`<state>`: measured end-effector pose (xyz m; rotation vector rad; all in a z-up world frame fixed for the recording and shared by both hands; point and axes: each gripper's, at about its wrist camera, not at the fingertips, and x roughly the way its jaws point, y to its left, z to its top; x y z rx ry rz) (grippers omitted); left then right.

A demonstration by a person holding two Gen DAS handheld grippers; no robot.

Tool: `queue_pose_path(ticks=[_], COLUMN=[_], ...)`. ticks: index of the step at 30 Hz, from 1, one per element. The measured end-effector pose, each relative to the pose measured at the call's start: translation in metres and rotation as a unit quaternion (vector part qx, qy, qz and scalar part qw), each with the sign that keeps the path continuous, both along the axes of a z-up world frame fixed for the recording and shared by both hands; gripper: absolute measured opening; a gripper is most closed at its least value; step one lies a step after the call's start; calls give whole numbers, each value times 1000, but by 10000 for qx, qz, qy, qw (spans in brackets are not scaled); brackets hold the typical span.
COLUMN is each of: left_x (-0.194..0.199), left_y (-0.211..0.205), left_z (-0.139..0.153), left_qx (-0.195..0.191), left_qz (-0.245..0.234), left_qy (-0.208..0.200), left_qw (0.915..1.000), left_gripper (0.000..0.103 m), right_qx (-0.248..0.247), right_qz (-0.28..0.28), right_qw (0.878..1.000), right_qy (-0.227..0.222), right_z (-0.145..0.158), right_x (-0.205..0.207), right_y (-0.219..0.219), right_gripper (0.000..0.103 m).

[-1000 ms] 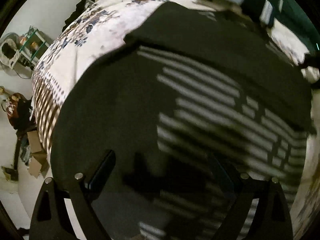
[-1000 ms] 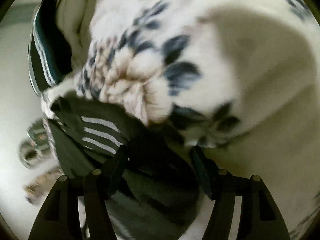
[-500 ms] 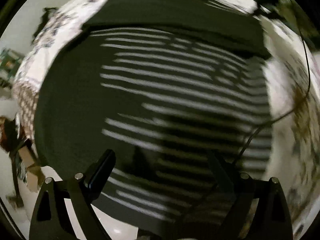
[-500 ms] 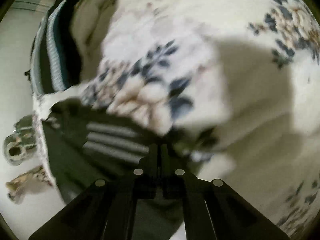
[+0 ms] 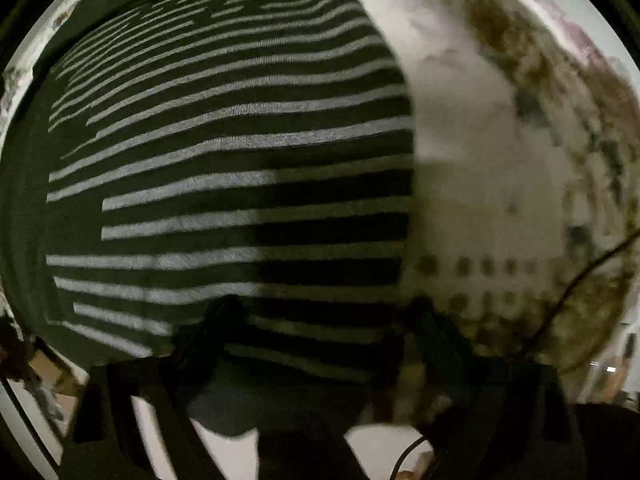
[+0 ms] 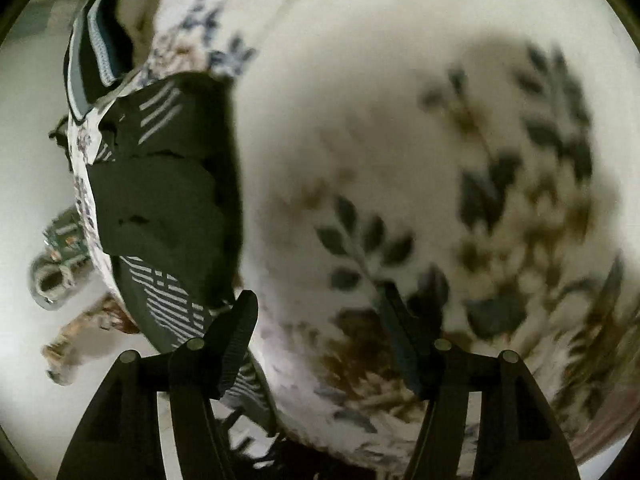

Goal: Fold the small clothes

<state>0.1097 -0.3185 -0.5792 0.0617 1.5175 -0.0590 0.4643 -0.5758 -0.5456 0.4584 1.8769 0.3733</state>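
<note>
While both tools gape wide and hold nothing, the striped garment [image 5: 240, 184] lies flat along the bed [image 6: 400, 120] edge; the left tool [image 5: 320, 320] could snag 1 layer only, and the right tool [image 6: 320, 312] hovers beside the cloth.

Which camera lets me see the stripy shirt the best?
The left wrist view: the striped shirt fills most of it, stripes clear. The right wrist view shows it only small, at the left edge, beside the floral bedspread.
</note>
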Motion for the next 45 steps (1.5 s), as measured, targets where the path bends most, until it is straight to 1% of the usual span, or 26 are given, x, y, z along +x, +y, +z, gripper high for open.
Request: queue_pose_path(ticks=[1,3,4,5,7,9,12,15,16,17,18,19,21,22,23,24,25,27,30,32,35,37,38,42,44,45], left_x=[2,2,1,0,-5,-8,-8,-7,-7,-7,-7,-5,-7,-9,-10,-14,-16,-17,-16,-16,-15,-16,-17,-25,-30,-34], left_y=[0,-1,-2,-2,-4,-6,-8,-10,-11,-10,-9,-6,-7,-2,2,9,14,21,44,68,113,148,173,254,287,311], left_z=[-1,8,12,16,24,32,43,46,46,46,45,46,48,49,49,52,55,61,84,105,136,151,158,171,170,167], left_qx=[49,135,190,212,179,161,200,151,135,111,102,99,85,49,6,-17,-42,-110,-379,-607,-873,-1089,-1257,-1566,-1614,-1685], left_qz=[-22,-52,-96,-157,-228,-331,-473,-452,-427,-416,-425,-449,-476,-454,-427,-423,-441,-412,-69,249,727,1112,1376,2002,2211,2401], left_qy=[-115,-393,-475,-554,-673,-754,-840,-843,-845,-828,-818,-815,-819,-836,-833,-826,-840,-874,-996,-1147,-1390,-1493,-1528,-1637,-1665,-1663], left_qw=[9999,9991,9986,9981,9973,9965,9951,9953,9954,9956,9957,9956,9955,9955,9956,9957,9955,9953,9943,9912,9838,9765,9705,9532,9473,9414], left_gripper=[58,16,11,9,7,7,7,7,7,7,7,7,7,7,7,7,7,7,7,7,7,6,6,5,5,5], right_qx=[107,408,553,772,1132,1264,1157,808,673,582,440,260,-222,-355,-414,-330,-382,-559,-532,-500,-549,-521,-515,-632,-640,-652], right_qz=[-134,-389,-506,-664,-934,-1040,-966,-493,-343,-239,-76,102,320,210,-207,-390,-360,32,262,407,585,612,647,803,821,816], right_qw=[9999,9983,9970,9944,9881,9842,9846,9905,9926,9936,9941,9945,9885,9879,9903,9927,9930,9912,9915,9910,9893,9893,9892,9863,9859,9858], right_qy=[17,-125,-211,-299,-461,-669,-884,-999,-948,-935,-993,-1012,-1459,-1492,-1313,-1095,-1061,-1196,-1161,-1173,-1218,-1221,-1207,-1295,-1307,-1314], right_z=[-6,-17,-22,-25,-32,-38,-46,-55,-59,-62,-63,-61,-40,-39,-46,-53,-55,-48,-30,-12,24,47,60,106,121,126], right_x=[-3,3,10,19,40,67,100,125,129,131,132,131,126,129,133,134,133,134,137,140,142,140,140,138,140,140], right_y=[-2,2,10,15,28,47,78,116,127,137,146,155,161,154,137,133,136,156,178,193,225,245,259,322,360,382], right_gripper=[66,66,66,66,66,66,66,66,57,37,9,9,8,8,8,8,8,8,8,8,8,8,8,8,8,8])
